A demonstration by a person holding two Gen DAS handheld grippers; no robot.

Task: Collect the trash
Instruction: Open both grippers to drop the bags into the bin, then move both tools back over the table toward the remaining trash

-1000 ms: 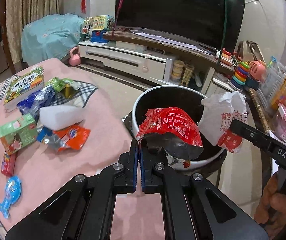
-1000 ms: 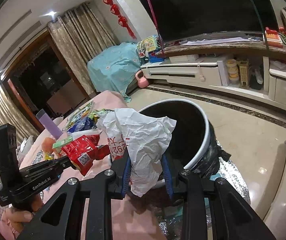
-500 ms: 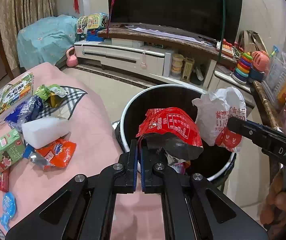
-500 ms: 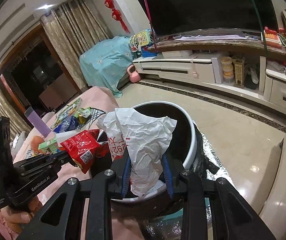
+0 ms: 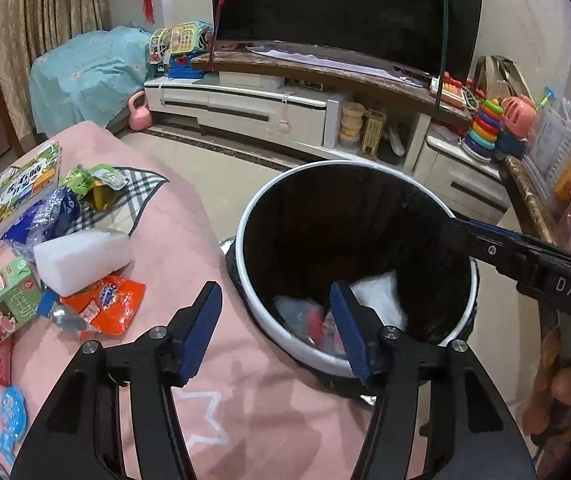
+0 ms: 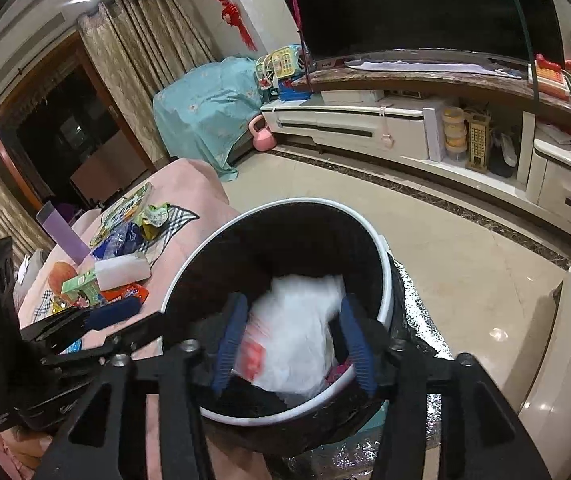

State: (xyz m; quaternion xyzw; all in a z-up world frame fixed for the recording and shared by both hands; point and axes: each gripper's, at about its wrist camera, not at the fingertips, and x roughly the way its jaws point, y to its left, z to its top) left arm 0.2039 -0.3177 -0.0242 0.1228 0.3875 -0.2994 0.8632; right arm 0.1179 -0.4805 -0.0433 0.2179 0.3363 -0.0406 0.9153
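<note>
Both grippers spread apart above trash bin (image 5: 245,216): left gripper (image 5: 275,320), right gripper (image 6: 291,340). White bag (image 6: 297,332), blurred, inside bin.

We count one bin (image 5: 245,216), two tongs (image 5: 275,320) (image 6: 291,344), one white bag (image 6: 297,328) in the bin, one white block (image 5: 81,256), one orange wrapper (image 5: 105,308), one green box (image 5: 1,304), and one kettlebell (image 5: 139,114).

Black bin (image 5: 365,224) white-rimmed; white bag (image 6: 297,332) with red print; pink tablecloth (image 5: 173,236); orange wrapper (image 5: 105,308); black-white checked cloth (image 5: 137,192).
</note>
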